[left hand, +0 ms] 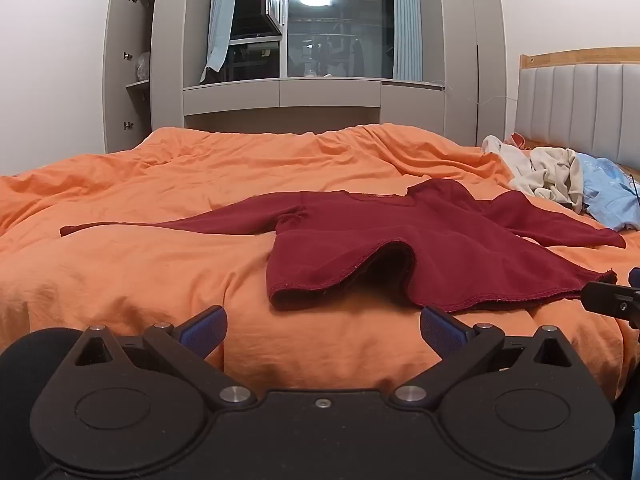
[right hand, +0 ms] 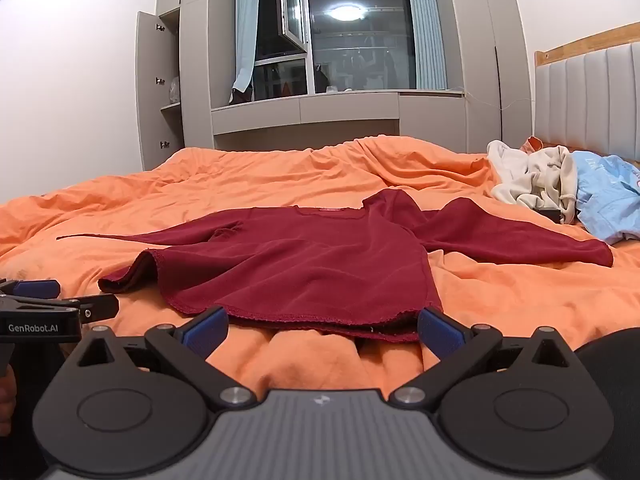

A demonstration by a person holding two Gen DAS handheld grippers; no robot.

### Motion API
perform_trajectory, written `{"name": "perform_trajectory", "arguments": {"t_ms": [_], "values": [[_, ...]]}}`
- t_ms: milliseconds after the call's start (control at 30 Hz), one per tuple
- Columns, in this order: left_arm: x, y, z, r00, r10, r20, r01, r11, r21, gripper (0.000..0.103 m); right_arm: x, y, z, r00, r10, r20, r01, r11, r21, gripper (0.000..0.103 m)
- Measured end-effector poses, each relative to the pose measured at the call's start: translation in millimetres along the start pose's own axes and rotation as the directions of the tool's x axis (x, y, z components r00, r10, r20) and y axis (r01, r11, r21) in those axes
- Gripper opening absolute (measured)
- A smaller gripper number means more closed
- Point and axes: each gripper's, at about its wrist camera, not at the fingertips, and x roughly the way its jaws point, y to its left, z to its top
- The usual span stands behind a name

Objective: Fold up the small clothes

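Note:
A dark red long-sleeved shirt [left hand: 360,240] lies spread on the orange bedcover [left hand: 140,272], both sleeves stretched out to the sides and its hem nearest me, partly lifted in a fold. It also shows in the right wrist view [right hand: 300,264]. My left gripper [left hand: 323,330] is open and empty, just short of the hem's left part. My right gripper [right hand: 322,330] is open and empty, with the hem's right part lying between and just beyond its blue fingertips [right hand: 440,330]. The right gripper's tip shows at the left wrist view's right edge [left hand: 612,300].
A heap of cream [right hand: 532,180] and light blue clothes [right hand: 608,200] lies at the back right by the padded headboard [right hand: 592,96]. Grey cabinets and a dark window [left hand: 336,24] stand beyond the bed. An open wardrobe door [left hand: 124,64] is at the left.

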Motion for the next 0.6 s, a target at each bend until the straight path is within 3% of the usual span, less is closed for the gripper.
{"name": "perform_trajectory", "arguments": {"t_ms": [600], "values": [[-0.5, -0.3, -0.3, 1.0, 0.0, -0.002, 0.0, 1.0, 0.002, 0.102, 0.4, -5.4, -0.3, 1.0, -0.006, -0.003, 0.006, 1.0, 0.005, 0.103]]}}
